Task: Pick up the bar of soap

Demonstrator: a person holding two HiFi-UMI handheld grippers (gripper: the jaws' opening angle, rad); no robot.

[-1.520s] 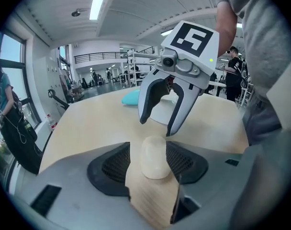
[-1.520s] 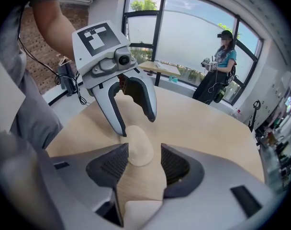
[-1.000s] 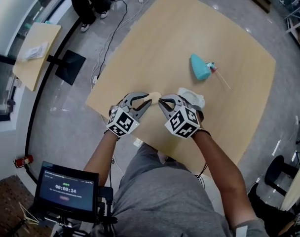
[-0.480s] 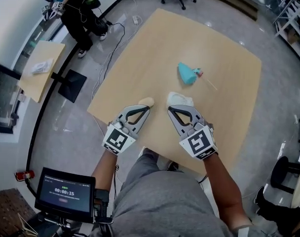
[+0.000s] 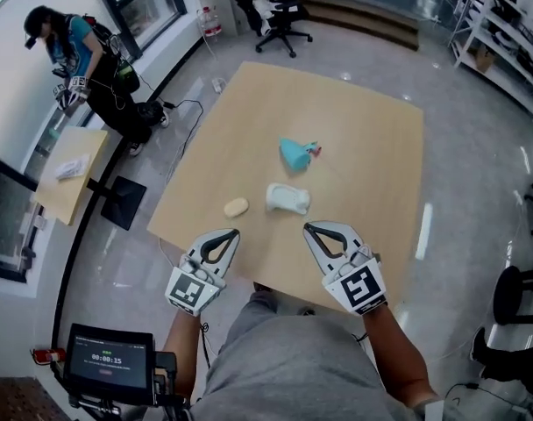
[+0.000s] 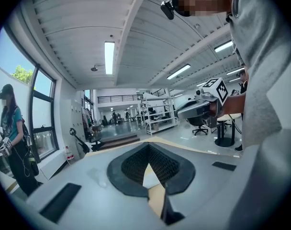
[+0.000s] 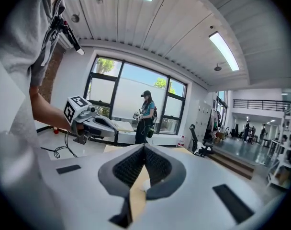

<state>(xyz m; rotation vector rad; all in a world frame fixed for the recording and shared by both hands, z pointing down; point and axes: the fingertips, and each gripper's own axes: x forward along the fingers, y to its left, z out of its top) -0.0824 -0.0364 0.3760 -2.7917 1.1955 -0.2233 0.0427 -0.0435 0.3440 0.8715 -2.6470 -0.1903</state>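
Grey left gripper and right gripper hover shut and empty; unless reopened, they could knock the oval cream soap bar across the pale wooden table.

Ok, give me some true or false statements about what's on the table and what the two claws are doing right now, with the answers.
1. The bar of soap lies on the table. True.
2. The left claw is gripping the bar of soap. False: it is shut on nothing, and the soap lies apart from it on the table.
3. The bar of soap sits inside the white dish. False: it lies beside the dish on the bare tabletop, not touching it.
4. The right claw is shut and empty. True.
5. The teal thing lies farther from the person than the white dish. True.
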